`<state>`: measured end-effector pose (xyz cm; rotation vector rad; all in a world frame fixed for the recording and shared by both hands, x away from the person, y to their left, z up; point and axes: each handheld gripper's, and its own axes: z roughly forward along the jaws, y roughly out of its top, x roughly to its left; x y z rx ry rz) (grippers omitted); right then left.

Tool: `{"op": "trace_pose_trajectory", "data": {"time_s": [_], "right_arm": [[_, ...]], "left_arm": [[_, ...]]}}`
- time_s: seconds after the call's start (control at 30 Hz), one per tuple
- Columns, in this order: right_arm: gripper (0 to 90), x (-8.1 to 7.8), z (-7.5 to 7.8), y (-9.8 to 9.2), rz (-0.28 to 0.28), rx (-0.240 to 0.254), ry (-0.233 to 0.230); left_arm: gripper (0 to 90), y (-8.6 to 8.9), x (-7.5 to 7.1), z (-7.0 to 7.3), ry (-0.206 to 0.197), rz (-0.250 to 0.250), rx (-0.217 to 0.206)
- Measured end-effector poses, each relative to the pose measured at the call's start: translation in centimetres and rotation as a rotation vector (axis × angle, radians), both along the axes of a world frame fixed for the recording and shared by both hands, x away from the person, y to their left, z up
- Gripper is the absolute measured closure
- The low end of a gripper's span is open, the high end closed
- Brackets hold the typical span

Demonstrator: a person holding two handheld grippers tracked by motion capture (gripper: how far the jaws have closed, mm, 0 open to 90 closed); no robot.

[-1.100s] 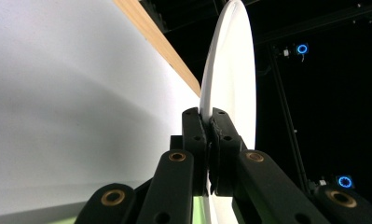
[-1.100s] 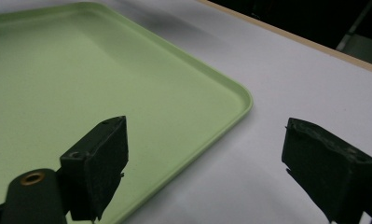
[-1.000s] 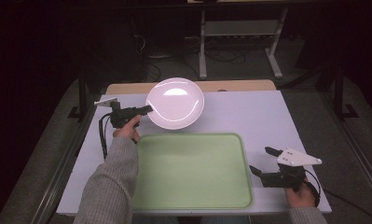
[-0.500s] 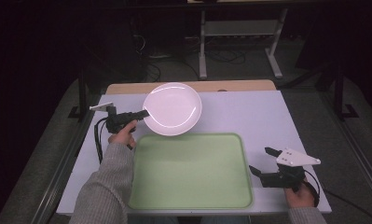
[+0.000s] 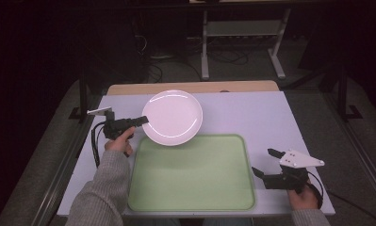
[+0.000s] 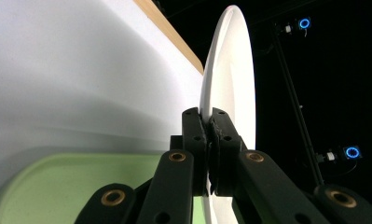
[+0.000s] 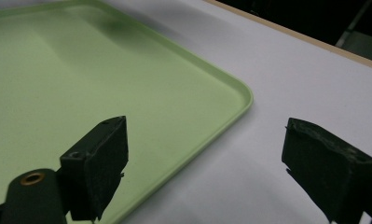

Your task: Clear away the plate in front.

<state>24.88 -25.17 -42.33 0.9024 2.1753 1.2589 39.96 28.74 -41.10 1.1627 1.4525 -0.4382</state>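
My left tool [image 5: 141, 121] clamped the rim of the white plate [image 5: 172, 117], held above the counter [image 5: 251, 113] at the green tray's [image 5: 190, 174] far edge. My right tool [image 5: 265, 164] sat with jaws apart beside the tray.

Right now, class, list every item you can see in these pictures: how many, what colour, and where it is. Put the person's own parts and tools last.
plate: one, white, held by its left rim, its near edge over the far edge of the tray
tray: one, light green, bare, on the near middle of the table
table: one, white top with a wooden strip along the far edge
metal stand: one, pale grey, on the floor beyond the table
left gripper: one, black, shut on the plate's rim, at the table's left
right gripper: one, black with a grey plate on top, jaws open, near right of the table beside the tray
sleeves: two, grey, at the near edge
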Motion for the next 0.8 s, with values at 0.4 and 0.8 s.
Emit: {"op": "trace_pose_trajectory", "data": {"time_s": [0.4,0.8], "right_arm": [[13.7,0.0,0.0,0.1,0.000,0.000,0.001],[13.7,-0.1,0.0,0.3,0.004,-0.004,0.001]], "left_arm": [[86.9,0.5,-1.7,-1.6,0.016,-0.027,0.021],[86.9,0.0,-3.2,-2.3,0.012,-0.088,0.084]]}}
